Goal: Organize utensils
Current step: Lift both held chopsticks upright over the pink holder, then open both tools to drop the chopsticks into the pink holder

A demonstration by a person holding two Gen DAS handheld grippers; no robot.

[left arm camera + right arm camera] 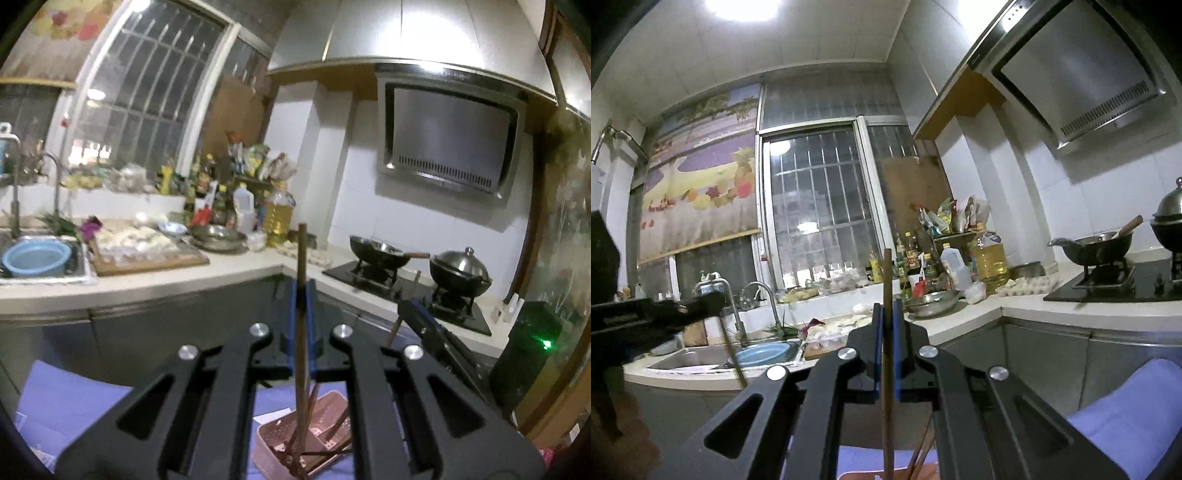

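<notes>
Chopsticks are the held items in both views. Left gripper (303,291) has its blue pads pressed together on one brown chopstick (301,258), which stands nearly upright between them: its top pokes out toward twelve o'clock above the fingertips, and its lower length runs down toward six o'clock over the pink slotted basket (280,432). That basket sits on a lilac cloth (66,398) and holds more brown sticks lying slanted inside it. Right gripper (887,314) is likewise clamped on a single upright chopstick (887,273), top end rising at twelve o'clock past the pads, shaft dropping to six o'clock. In the left wrist view the right gripper (415,308) appears at about four o'clock, near the stove (476,321).
</notes>
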